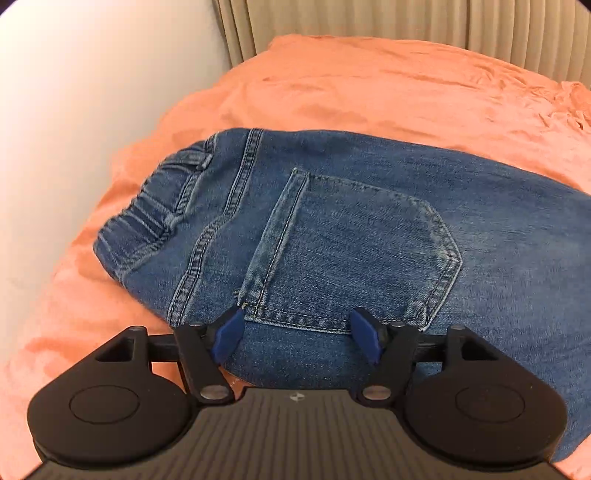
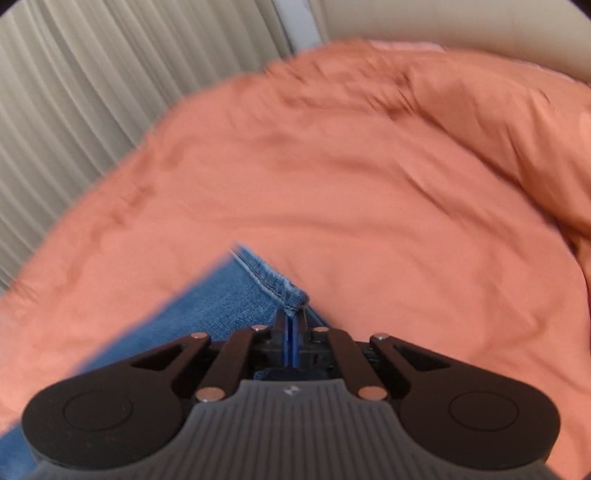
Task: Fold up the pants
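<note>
Blue jeans (image 1: pixel 369 229) lie on an orange bedspread (image 1: pixel 369 92), back side up. The elastic waistband (image 1: pixel 155 206) is at the left and a back pocket (image 1: pixel 354 258) is in the middle. My left gripper (image 1: pixel 295 321) is open just over the denim, its blue pads (image 1: pixel 231 338) astride the pocket's lower edge, pinching nothing. In the blurred right wrist view, my right gripper (image 2: pixel 291 317) has its fingers pressed together at the corner of a stitched leg hem (image 2: pixel 280 286). The hem's corner sits at the fingertips and looks pinched between them.
Beige pleated curtains (image 1: pixel 406 22) hang behind the bed. A pale wall (image 1: pixel 74 129) runs along its left side. The orange bedspread (image 2: pixel 369 184) spreads wide and wrinkled beyond the hem, rising in a bunched fold (image 2: pixel 546 147) at the right.
</note>
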Motion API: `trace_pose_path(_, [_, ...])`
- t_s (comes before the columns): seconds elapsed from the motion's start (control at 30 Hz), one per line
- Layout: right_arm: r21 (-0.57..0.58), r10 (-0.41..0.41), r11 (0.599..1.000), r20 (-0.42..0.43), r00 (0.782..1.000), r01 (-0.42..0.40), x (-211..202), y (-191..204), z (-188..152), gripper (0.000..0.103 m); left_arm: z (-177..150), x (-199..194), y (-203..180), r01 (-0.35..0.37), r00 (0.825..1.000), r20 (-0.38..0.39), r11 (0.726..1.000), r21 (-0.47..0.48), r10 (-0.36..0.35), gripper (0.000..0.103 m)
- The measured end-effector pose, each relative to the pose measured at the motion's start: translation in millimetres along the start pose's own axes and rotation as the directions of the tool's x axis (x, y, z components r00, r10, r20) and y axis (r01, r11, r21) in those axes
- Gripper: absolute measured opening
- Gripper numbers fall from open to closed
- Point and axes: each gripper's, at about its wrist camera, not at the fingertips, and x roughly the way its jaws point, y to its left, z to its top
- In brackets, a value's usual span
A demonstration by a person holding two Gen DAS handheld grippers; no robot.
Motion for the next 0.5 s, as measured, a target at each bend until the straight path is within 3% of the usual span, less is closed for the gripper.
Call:
trace_pose_path(0.17, [0.02, -0.059, 0.998, -0.035, 0.998, 0.059, 29, -16, -21, 0.0, 0, -3, 5, 0.035, 0.999, 0.028, 0.999, 0.01, -0.035, 0.085])
trace_pose_path(0.33, [-0.04, -0.102, 0.994, -0.078, 0.992, 0.1, 47, -11, -20, 0.0, 0, -9, 14, 0.066, 0.997, 0.042, 0.998, -0.012, -0.065, 0.085])
trace_pose_path(0.37, [-0.059, -0.116, 0.992, -0.065, 0.991, 0.112, 44, -8, -16, 0.014, 1, -12, 16, 0.067, 0.996, 0.054, 0.998, -0.022, -0.066, 0.085])
trace_pose_path(0.43, [-0.175, -0.178, 0.969, 0.011, 0.984, 0.177, 34, 7, -9, 0.032, 4, -16, 17, 0.059, 0.996, 0.07, 0.997, -0.053, -0.056, 0.084])
trace_pose_path(0.5, [-0.264, -0.175, 0.946, 0.074, 0.982, 0.188, 25, 24, 1, 0.031, 8, -19, 19, 0.043, 0.995, 0.091, 0.995, -0.09, -0.035, 0.084])
